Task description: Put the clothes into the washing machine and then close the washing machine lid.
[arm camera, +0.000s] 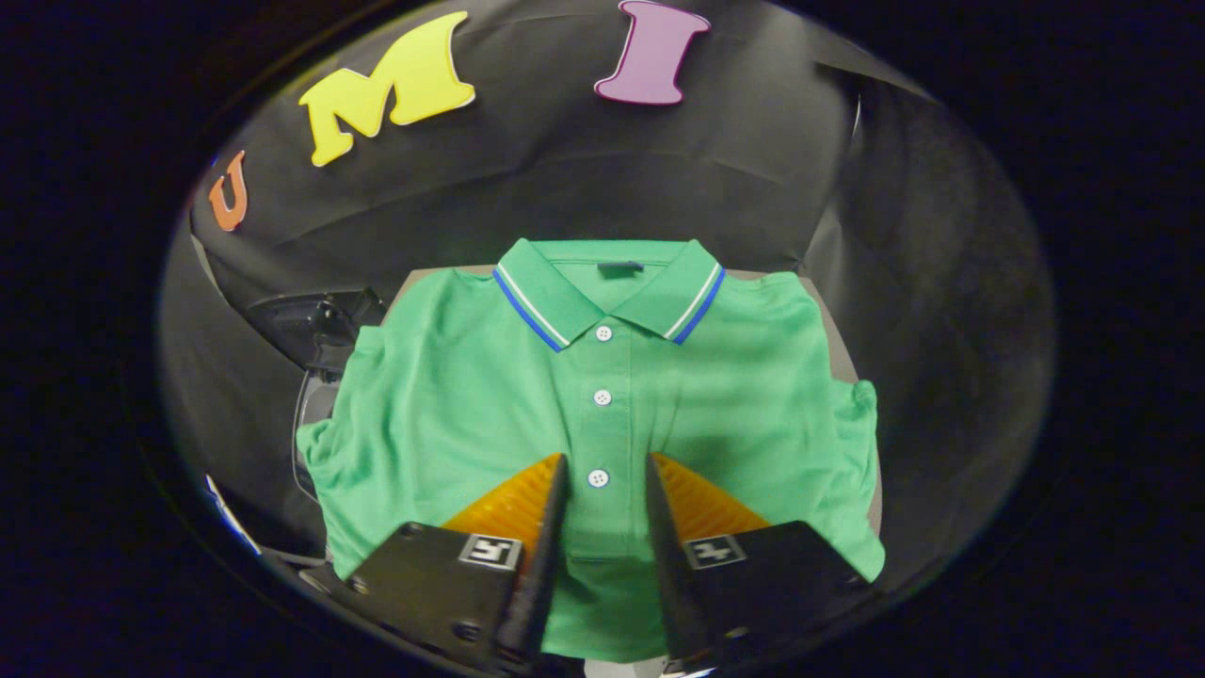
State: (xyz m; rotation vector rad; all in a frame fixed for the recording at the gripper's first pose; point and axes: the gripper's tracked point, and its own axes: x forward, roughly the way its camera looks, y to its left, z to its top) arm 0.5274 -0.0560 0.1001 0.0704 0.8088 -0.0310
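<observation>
1. Green polo shirt point(602, 414) lies flat, front up, on the table point(838, 330), collar at the far side, hem near.
2. Collar trim is blue and white; three white buttons run down the placket, the lowest one between the fingertips.
3. Gripper point(602, 471) hovers over the shirt's lower middle, fingers a narrow gap apart, nothing between them yet; contact with the cloth cannot be told.
4. Dark object point(315, 330) sits left of the table, possibly the washing machine; too dim to be sure.
5. Step in hand, as I judge it: pick up the shirt. Best to press down, pinch a good fold of fabric beside the placket rather than on a button, and lift high so sleeves clear the table.
6. Neck label point(620, 267) is dark; no writing readable.
</observation>
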